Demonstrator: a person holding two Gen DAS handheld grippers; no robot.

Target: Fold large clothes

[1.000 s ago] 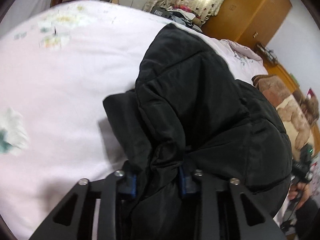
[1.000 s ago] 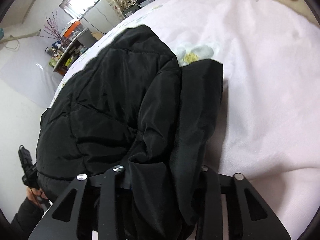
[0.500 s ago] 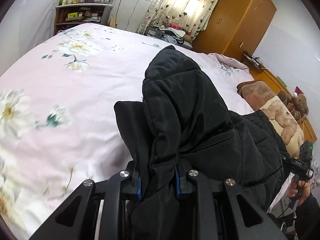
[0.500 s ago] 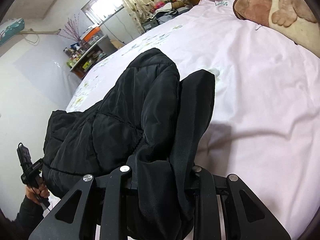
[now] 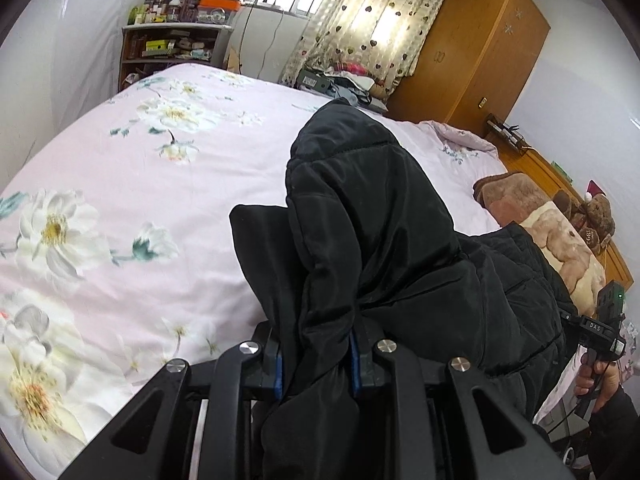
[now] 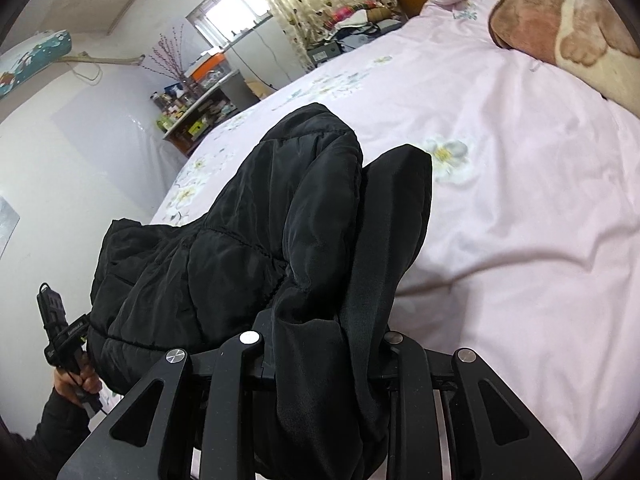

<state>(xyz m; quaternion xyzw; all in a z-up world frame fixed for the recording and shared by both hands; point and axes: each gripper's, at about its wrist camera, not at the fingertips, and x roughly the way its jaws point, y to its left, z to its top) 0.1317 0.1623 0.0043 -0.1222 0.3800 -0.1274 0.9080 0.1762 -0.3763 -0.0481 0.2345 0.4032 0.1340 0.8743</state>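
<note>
Left wrist view: we see the left gripper (image 5: 316,362) at the bottom centre of the frame, its blue-edged pads (image 5: 277,372) pressed narrowly onto a bunched fold of the black quilted jacket (image 5: 372,216). The jacket rises from the jaws toward the frame's centre and spreads to the lower right, above the pink flowered bedspread (image 5: 120,184). At the right edge a hand (image 5: 600,380) holds the other tool.

Right wrist view: we see the right gripper (image 6: 324,346) at the bottom centre, likewise clamped on a gathered fold of the jacket (image 6: 280,216), jaws narrowly apart with fabric filling the gap. The cloth drapes toward the lower left, where the opposite hand (image 6: 76,384) appears. The bedspread (image 6: 520,200) fills the right half.
</note>
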